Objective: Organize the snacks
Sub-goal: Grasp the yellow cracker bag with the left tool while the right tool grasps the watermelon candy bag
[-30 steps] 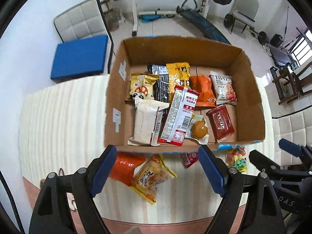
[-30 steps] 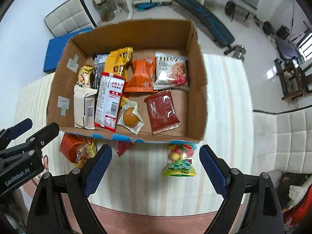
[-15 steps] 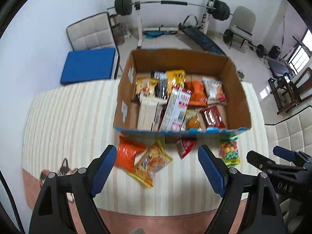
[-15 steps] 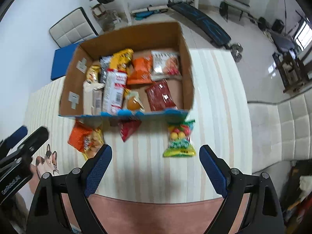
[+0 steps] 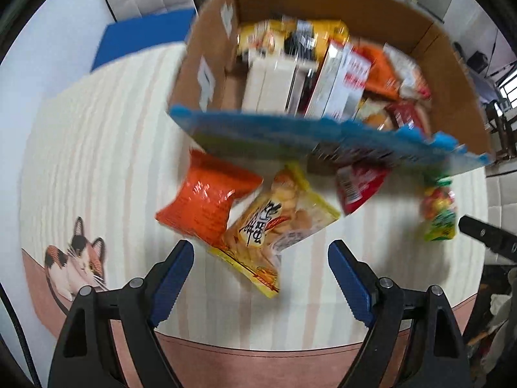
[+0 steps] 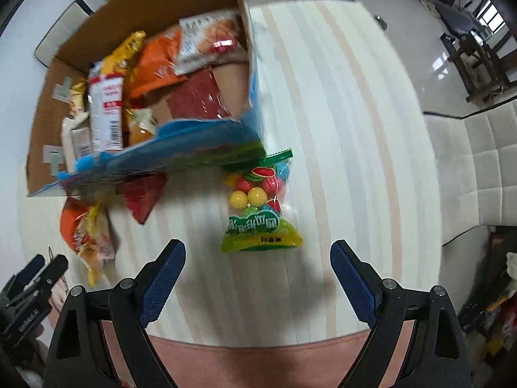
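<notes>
Both hand-held grippers have dropped much closer to the tabletop [image 5: 97, 148] since a second ago, so the loose snack packets now loom large where they were small before.

Taking the cardboard box [image 5: 458, 74] as the landmark: the left hand-held gripper [image 5: 261, 273] hangs on the near side of the box with its blue pads wide apart and nothing between them. Just beyond its fingertips lies a yellow cracker packet [image 5: 274, 223], tilted, its upper corner reaching toward the box's near wall. An orange packet [image 5: 203, 197] lies against that packet's left edge, also on the near side of the box. A red packet [image 5: 355, 184] sits partly tucked under the box's blue-edged near flap.

The right hand-held gripper [image 6: 258, 273] is likewise spread wide and empty, hovering in front of the box's near right corner. Just past its fingertips lies a green candy bag [image 6: 258, 216] of coloured balls, its top end touching or slipping under the blue flap near that corner; which, the blur does not let me tell. The left gripper's black frame shows at the lower left of the right wrist view.

Inside the box, several packets stand or lie packed together, including a white and red one [image 6: 106, 113], an orange one [image 6: 155, 61] and a dark red one [image 6: 197, 97]. Motion blur hides finer detail.

A cat picture [image 5: 77, 265] is printed on the tabletop cover, well to the near left of the box.
</notes>
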Available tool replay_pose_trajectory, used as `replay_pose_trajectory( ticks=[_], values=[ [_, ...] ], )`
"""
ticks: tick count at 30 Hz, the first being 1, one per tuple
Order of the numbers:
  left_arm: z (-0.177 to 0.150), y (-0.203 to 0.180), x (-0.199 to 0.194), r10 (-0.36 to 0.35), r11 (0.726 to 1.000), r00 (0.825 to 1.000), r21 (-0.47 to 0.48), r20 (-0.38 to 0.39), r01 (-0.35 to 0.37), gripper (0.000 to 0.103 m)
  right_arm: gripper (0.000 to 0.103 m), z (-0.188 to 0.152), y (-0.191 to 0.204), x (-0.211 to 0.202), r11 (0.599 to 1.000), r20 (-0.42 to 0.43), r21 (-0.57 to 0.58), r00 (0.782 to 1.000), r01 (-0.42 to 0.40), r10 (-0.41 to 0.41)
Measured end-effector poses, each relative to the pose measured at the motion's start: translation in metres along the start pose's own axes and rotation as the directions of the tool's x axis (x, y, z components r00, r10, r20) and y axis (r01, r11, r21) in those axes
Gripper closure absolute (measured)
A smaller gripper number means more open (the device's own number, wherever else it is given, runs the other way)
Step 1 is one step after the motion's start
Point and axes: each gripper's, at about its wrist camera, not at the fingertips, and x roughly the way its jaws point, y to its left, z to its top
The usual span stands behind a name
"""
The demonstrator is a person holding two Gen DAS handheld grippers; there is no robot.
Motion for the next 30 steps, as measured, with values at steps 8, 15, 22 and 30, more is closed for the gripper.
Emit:
replay_pose_trajectory(
  ticks=[8,15,22,30],
  values=[
    [0.009,-0.003,0.046,-0.021,0.995,0.995,0.090,-0.095,0.030,0.018,0.010,0.020,0.000,0.041,1.000,-0.063,0.016,0.998,0.014,-0.013],
    [0.014,-0.018,0.053,-0.036,0.986,0.994,0.157,-0.101,0.052,0.033,0.010,0.030,0.000,0.060,0.999,-0.094,0.039,0.995,0.012,-0.008],
    [0.008,-0.023,0.054,-0.059,0.993,0.989,0.090,-0.133,0.071,0.040,0.043,0.022,0.000,0.068,0.999,-0.108,0.043,0.994,0.033,-0.028],
    [-0.030,-0.034,0.051,-0.075,0.995,0.980,0.056,-0.186,0.087,0.045,0.047,-0.007,-0.004,0.070,1.000,-0.148,0.003,0.989,0.013,-0.012]
  ],
)
